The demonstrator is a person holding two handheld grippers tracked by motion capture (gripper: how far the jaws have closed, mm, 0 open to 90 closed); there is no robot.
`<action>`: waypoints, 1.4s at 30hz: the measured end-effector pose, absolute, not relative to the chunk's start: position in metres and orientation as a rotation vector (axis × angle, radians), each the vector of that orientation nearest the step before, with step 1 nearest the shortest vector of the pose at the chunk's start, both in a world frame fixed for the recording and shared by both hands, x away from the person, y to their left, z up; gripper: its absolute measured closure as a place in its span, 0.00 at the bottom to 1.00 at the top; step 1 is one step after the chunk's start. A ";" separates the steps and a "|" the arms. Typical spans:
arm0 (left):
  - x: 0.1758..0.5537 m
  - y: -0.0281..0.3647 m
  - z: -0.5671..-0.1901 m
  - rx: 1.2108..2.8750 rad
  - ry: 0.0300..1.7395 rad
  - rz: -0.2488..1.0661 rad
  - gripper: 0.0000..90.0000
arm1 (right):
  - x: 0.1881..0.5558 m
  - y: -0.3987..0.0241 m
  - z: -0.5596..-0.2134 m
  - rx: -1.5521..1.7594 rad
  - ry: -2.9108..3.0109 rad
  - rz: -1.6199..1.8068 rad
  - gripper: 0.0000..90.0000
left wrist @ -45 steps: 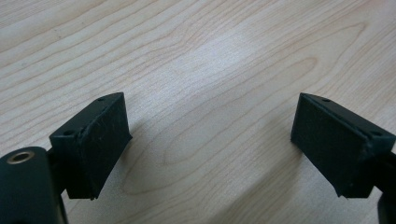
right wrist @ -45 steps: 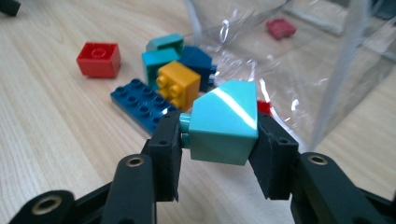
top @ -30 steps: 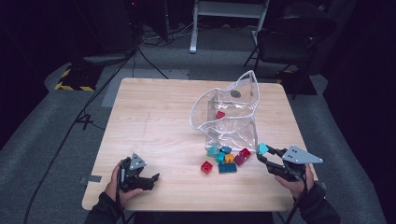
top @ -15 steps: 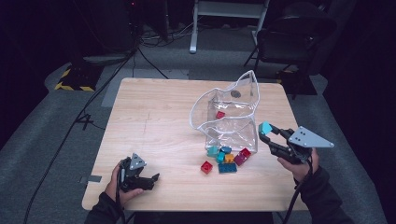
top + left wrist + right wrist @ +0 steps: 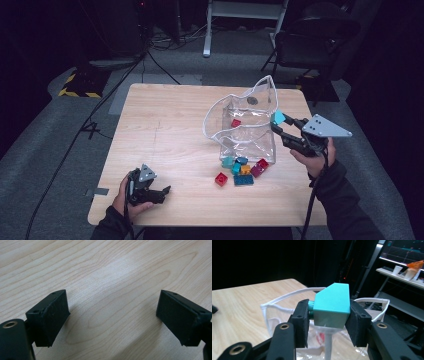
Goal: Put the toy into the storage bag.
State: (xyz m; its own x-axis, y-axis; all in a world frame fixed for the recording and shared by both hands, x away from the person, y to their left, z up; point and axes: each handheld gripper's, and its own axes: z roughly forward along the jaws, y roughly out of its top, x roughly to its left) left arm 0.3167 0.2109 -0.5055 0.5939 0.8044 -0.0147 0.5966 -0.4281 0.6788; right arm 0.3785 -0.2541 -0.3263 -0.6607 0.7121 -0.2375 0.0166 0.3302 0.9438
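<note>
My right gripper (image 5: 278, 120) is shut on a teal sloped block (image 5: 278, 118), raised by the right side of a clear plastic bag (image 5: 245, 125) with a white rim. In the right gripper view the teal block (image 5: 333, 305) sits clamped between both pads, above the bag's rim (image 5: 287, 298). One red block (image 5: 235, 122) lies inside the bag. Several coloured blocks (image 5: 242, 170) lie on the table in front of the bag, a red one (image 5: 221, 178) at their left. My left gripper (image 5: 162, 191) rests at the table's front left, open, with bare wood between its pads (image 5: 50, 315).
The wooden table (image 5: 165, 125) is bare on its left half. A dark chair (image 5: 310, 40) stands beyond the far right corner. Cables (image 5: 100, 105) run over the floor at the left. A side desk with cups (image 5: 402, 271) stands off to the right.
My right gripper has risen from the table and moved up toward the bag's right side, with the teal block still in it. The left gripper has stayed put.
</note>
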 end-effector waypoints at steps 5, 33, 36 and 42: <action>0.317 0.211 -0.505 2.173 1.104 0.414 0.12 | 0.387 -0.248 -0.318 0.642 1.953 1.356 0.64; 0.317 0.211 -0.505 2.173 1.105 0.414 0.12 | 0.433 -0.216 -0.328 0.751 1.930 1.238 0.57; 0.317 0.211 -0.505 2.173 1.104 0.413 0.12 | 0.433 -0.214 -0.332 0.750 1.928 1.225 0.54; 0.317 0.211 -0.505 2.173 1.105 0.414 0.12 | 0.426 -0.217 -0.333 0.740 1.914 1.239 0.50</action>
